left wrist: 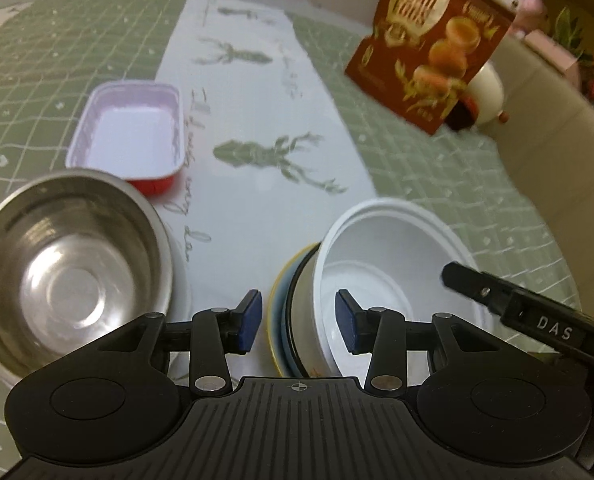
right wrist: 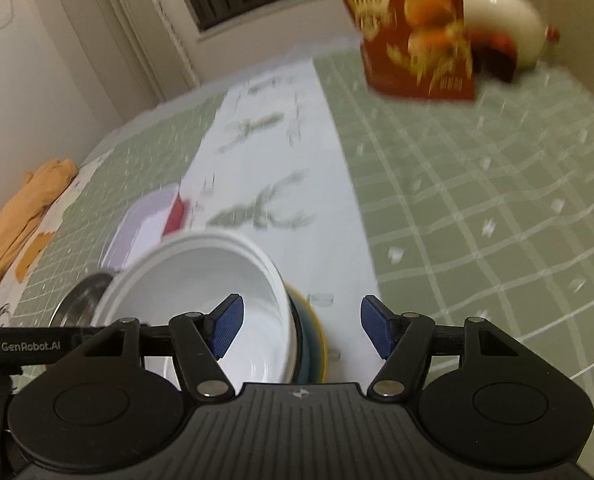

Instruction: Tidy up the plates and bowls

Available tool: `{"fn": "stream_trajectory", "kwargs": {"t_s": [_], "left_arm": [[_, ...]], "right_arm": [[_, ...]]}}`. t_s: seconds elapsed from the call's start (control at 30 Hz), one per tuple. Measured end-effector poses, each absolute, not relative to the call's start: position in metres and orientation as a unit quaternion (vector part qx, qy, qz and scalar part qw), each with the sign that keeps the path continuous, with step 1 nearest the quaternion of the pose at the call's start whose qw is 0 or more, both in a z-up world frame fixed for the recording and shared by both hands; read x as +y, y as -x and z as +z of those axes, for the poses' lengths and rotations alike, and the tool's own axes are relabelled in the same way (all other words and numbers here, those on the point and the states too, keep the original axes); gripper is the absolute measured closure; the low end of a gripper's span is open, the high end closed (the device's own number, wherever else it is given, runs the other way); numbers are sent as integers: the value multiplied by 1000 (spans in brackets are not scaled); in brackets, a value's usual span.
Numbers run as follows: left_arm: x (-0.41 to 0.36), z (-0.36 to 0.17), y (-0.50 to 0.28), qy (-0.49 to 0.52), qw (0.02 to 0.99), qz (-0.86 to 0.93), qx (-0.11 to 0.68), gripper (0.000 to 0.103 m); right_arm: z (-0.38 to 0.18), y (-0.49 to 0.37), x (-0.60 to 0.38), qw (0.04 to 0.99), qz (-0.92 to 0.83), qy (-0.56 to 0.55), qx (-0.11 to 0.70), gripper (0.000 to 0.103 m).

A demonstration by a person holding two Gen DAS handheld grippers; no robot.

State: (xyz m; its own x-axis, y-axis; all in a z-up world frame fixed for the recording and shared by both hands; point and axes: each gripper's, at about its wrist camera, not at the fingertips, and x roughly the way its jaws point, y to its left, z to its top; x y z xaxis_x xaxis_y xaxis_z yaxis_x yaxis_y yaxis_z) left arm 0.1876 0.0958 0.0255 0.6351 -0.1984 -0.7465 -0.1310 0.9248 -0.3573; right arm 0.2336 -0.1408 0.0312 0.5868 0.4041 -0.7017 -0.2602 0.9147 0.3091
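A white bowl (left wrist: pixel 393 272) sits on top of a stack of bowls with a yellow rim at the bottom (left wrist: pixel 275 320). My left gripper (left wrist: pixel 299 324) is open, its pads on either side of the stack's near-left rim without clamping it. A steel bowl (left wrist: pixel 65 272) stands to the left, and a red tray with a white inside (left wrist: pixel 133 136) lies behind it. In the right wrist view my right gripper (right wrist: pixel 301 330) is open, straddling the right rim of the white bowl (right wrist: pixel 201 280). The right gripper's finger (left wrist: pixel 509 300) shows at the right of the left view.
A red-brown snack box (left wrist: pixel 433 44) stands at the far right of the table, with a white round pot (left wrist: pixel 485 92) behind it. The table has a green checked cloth (right wrist: pixel 477 200) with a white deer runner. An orange cloth (right wrist: pixel 25 216) lies at the far left.
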Motion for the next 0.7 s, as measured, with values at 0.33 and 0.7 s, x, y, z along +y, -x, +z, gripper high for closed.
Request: {"fn": "stream_trajectory", "kwargs": {"t_s": [0.33, 0.7], "left_arm": [[227, 50, -128, 267, 907, 95, 313, 60], [307, -33, -127, 319, 855, 153, 378, 59]], "right_arm": [[101, -186, -75, 918, 240, -38, 314, 35], [50, -150, 33, 852, 320, -51, 412, 47]]}}
